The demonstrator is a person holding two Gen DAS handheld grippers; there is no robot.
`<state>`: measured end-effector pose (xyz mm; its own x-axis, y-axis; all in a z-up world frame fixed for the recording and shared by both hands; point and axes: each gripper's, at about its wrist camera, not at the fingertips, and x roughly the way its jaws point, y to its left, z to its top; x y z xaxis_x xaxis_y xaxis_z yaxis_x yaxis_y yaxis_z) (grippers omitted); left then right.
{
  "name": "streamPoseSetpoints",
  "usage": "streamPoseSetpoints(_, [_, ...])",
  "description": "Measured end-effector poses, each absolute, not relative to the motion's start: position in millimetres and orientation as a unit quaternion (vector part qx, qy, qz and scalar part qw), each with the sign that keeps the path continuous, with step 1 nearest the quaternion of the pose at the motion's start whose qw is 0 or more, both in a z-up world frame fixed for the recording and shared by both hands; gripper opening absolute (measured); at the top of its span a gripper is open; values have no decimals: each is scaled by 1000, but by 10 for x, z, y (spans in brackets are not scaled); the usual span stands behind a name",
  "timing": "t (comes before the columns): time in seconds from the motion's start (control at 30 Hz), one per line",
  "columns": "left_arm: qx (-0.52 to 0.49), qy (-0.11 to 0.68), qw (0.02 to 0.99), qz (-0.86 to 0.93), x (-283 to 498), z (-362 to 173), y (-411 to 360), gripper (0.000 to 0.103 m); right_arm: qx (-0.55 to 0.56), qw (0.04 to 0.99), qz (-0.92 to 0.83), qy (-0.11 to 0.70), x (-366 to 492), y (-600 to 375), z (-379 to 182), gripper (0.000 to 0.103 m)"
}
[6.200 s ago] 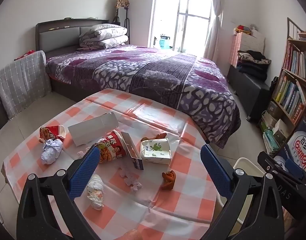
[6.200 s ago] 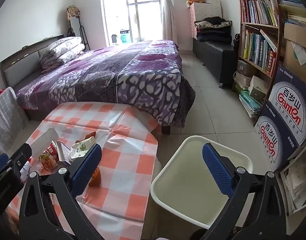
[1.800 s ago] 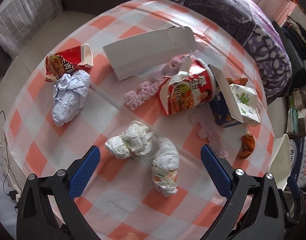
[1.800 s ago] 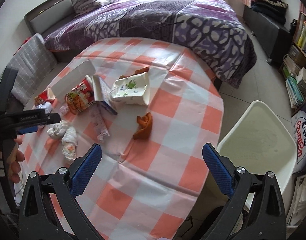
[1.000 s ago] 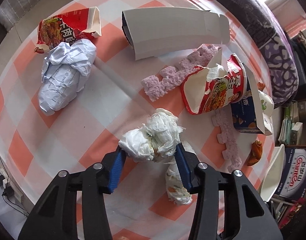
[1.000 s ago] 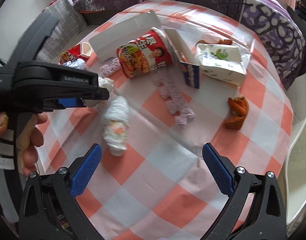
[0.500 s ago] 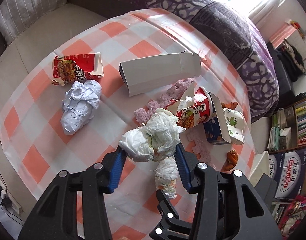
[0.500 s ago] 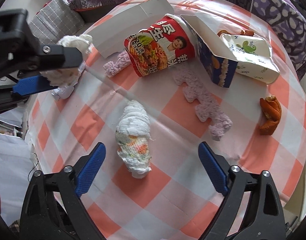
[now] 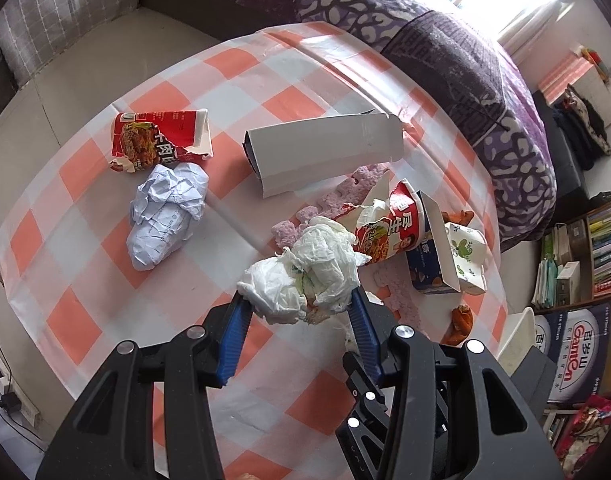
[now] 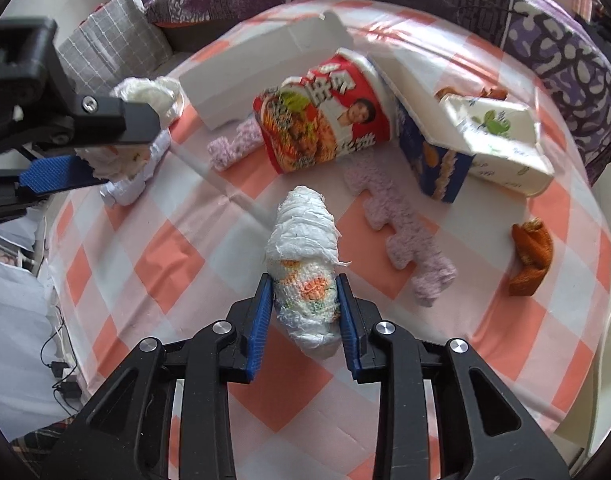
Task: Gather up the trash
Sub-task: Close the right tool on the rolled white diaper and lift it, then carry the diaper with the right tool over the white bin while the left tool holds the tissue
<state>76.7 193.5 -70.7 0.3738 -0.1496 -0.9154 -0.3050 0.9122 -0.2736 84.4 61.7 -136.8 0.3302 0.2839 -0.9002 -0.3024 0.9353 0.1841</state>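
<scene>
While the right gripper [image 10: 305, 300] was closing its blue pads on the stained, rolled white tissue wad [image 10: 305, 264] lying on the orange-and-white checked tablecloth [image 10: 161, 256], both pads already touched the wad's near end. Off to that wad's left, the left gripper [image 9: 299, 312] was clamped on a crumpled white tissue ball [image 9: 305, 276] carried clear above the cloth. Just beyond the rolled wad lay a tipped red instant-noodle cup [image 10: 325, 112], with a grey-white flattened cardboard sleeve [image 10: 261, 68] behind it. A pink jagged foam strip [image 10: 401, 232] lay just right of the wad, a blue snack box [image 10: 433, 168] and a white tissue pack with a green leaf print [image 10: 501, 140] past it, and a brown crumpled scrap [image 10: 531, 252] farther right. Well to the left, in the left wrist view, sat a balled sheet of white printed paper [image 9: 165, 216] and a torn red cup piece [image 9: 157, 144].
</scene>
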Motion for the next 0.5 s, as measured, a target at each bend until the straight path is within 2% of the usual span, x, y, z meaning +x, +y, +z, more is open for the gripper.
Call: streamPoseSetpoints(0.5, [-190, 525, 830, 23, 827, -543, 1447, 48, 36, 868, 133, 477, 657, -259, -855, 30])
